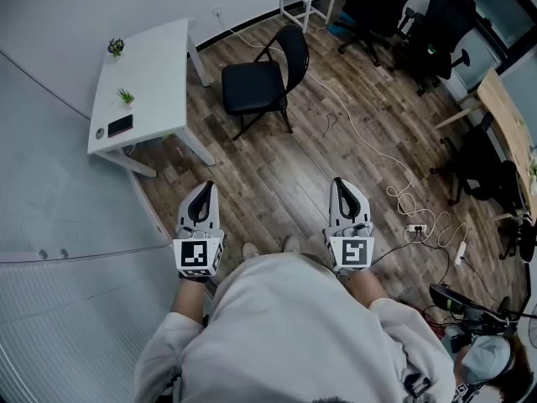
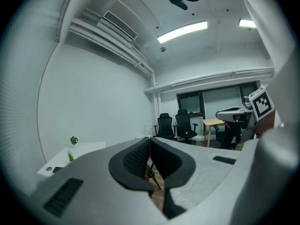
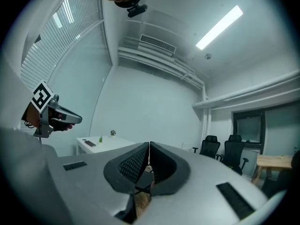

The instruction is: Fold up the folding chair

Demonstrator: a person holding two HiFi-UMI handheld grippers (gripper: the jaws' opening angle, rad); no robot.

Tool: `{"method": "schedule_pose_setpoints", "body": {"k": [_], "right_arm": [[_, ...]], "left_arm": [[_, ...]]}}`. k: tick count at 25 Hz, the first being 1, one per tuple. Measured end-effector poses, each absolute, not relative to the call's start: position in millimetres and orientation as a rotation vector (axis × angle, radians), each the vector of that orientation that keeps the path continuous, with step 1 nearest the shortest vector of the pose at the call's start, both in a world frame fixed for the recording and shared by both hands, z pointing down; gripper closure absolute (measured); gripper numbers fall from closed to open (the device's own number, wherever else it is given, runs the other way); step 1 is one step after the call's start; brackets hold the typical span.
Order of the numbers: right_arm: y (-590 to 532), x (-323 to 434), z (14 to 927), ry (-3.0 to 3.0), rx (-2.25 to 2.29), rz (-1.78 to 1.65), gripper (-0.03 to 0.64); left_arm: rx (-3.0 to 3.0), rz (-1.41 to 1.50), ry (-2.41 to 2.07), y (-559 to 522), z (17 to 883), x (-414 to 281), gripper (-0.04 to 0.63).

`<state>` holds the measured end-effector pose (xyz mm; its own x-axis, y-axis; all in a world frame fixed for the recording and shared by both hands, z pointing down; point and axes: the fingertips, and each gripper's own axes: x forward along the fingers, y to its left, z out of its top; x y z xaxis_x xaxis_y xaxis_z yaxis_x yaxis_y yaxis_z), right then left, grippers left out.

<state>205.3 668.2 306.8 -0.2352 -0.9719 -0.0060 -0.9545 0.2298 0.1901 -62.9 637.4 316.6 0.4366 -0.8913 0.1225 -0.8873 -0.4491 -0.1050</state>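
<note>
Chair (image 1: 267, 81) stands unfolded on the floor at upper middle, well apart from the left gripper (image 1: 204, 188) and right gripper (image 1: 342, 183), both with jaws closed on nothing; I'd judge it stiff, lightish, best taken by backrest (image 1: 294, 50) and seat (image 1: 248, 88).

The folding chair (image 1: 260, 82) stood on the floor (image 1: 277, 175), well ahead of the left gripper (image 1: 204, 187) and right gripper (image 1: 341, 183), just right of the table (image 1: 159, 57). On the table lay a phone (image 1: 120, 125), with two potted plants (image 1: 126, 96) behind it. Office chairs (image 1: 382, 2) stood farther back to the right. A cable (image 1: 375, 151) ran past the chair toward a power strip (image 1: 460, 253) on the right.
</note>
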Motion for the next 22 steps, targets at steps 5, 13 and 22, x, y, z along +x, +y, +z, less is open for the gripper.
{"method": "schedule_pose_setpoints", "body": {"k": [5, 13, 22], "right_arm": [[671, 210, 301, -2.448, 1.828, -0.193, 0.306], [677, 245, 301, -2.45, 1.865, -0.167, 0.225], [671, 283, 308, -2.468, 1.842, -0.186, 0.227]], "left_arm": [[-2.681, -0.214, 1.605, 643, 312, -53, 0.376], [-2.679, -0.215, 1.654, 645, 309, -42, 0.199], [-2.642, -0.237, 1.686, 641, 310, -12, 0.199]]}}
